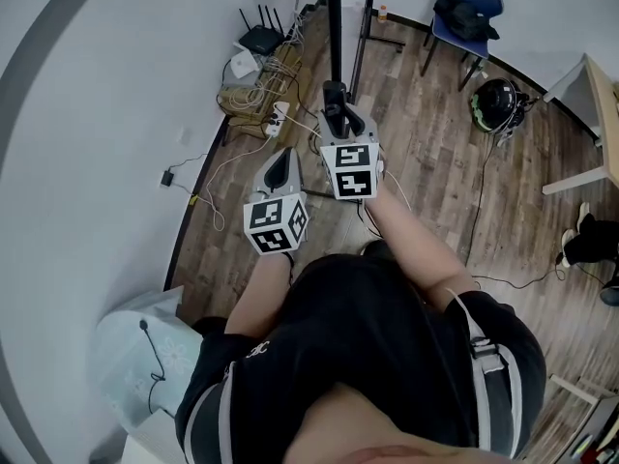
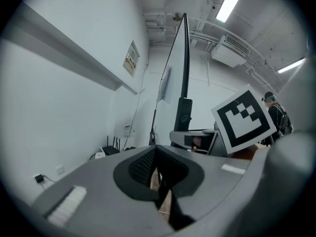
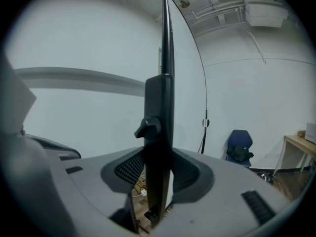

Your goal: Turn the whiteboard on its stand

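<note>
The whiteboard [image 3: 190, 83] stands edge-on to me, a thin white panel in a black frame. My right gripper [image 3: 155, 181] is shut on its black side upright [image 3: 159, 132], just under a clamp knob [image 3: 146, 127]. In the head view the right gripper [image 1: 336, 116] holds that upright [image 1: 334, 27] at arm's length. My left gripper [image 1: 281, 169] is lower and to the left, shut on nothing, apart from the board. In the left gripper view its jaws [image 2: 161, 184] meet, with the board's edge [image 2: 184, 58] and the right gripper's marker cube [image 2: 244, 120] beyond.
A white wall runs close on the left. A router [image 1: 261, 39], a power strip [image 1: 279, 114] and cables lie on the wood floor by it. A blue chair [image 1: 464, 8], a dark helmet [image 1: 498, 104] and a table [image 1: 602, 95] stand at the right. A white bag [image 1: 145, 356] sits at my lower left.
</note>
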